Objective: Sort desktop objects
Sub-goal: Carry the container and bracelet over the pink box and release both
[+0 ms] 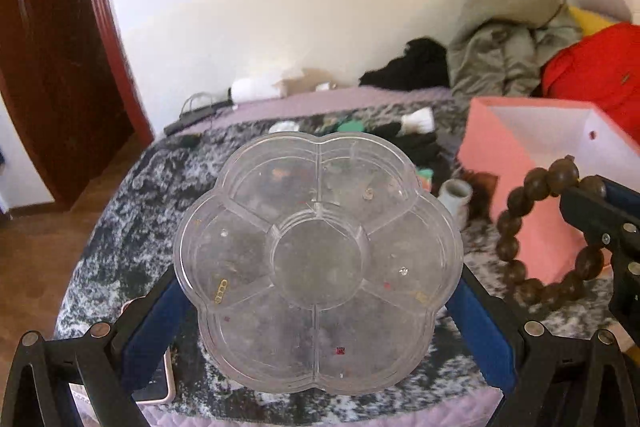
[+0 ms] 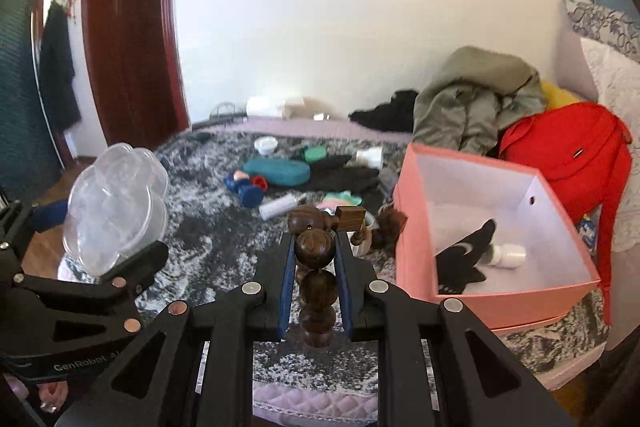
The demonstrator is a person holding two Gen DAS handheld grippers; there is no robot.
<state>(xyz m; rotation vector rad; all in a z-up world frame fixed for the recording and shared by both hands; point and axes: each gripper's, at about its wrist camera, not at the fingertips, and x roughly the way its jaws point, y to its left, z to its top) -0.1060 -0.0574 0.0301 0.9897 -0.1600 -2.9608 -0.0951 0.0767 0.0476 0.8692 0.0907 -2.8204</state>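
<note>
My left gripper (image 1: 320, 283) is shut on a clear flower-shaped compartment tray (image 1: 320, 259), held up above the bed; its blue pads press on the tray's two sides. The same tray (image 2: 116, 203) and the left gripper (image 2: 100, 239) show at the left of the right wrist view. My right gripper (image 2: 314, 251) is shut on a bracelet of dark wooden beads (image 2: 314, 247), one large bead pinched between the pads. The bracelet (image 1: 532, 235) hangs as a loop at the right of the left wrist view, beside the right gripper (image 1: 576, 195).
A pink open box (image 2: 412, 227) stands right, holding a black glove (image 2: 464, 259) and a white bottle (image 2: 506, 255). On the grey blanket (image 2: 208, 235) lie a teal case (image 2: 276, 171), blue toy (image 2: 244, 187), small bottle (image 2: 278, 207). Clothes and a red bag (image 2: 568, 155) pile behind.
</note>
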